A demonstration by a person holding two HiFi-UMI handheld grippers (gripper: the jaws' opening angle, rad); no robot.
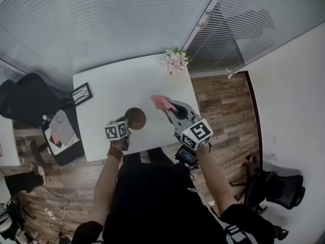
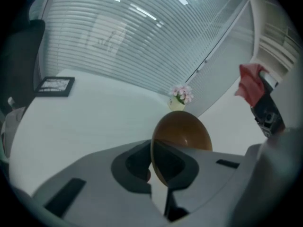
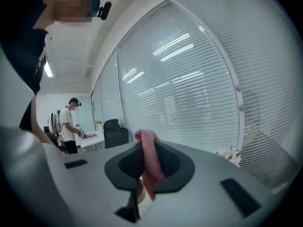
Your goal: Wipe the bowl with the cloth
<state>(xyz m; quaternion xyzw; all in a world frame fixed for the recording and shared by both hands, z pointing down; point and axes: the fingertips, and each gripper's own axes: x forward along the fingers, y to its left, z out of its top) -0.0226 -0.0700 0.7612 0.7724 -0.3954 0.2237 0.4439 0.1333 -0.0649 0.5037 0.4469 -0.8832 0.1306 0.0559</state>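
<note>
Brown bowl (image 1: 135, 118) above white table (image 1: 117, 90), wood floor (image 1: 223, 100), window blinds (image 1: 101, 19)

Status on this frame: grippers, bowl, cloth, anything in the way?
Left gripper shut on bowl at its rim, bowl tipped. Right gripper shut on pink cloth, apart from bowl. Nothing between them; flowers at table's far edge.

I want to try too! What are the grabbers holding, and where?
Left gripper: the brown bowl, pinched at its rim. Right gripper: the pink cloth, pinched at a bunched fold.
</note>
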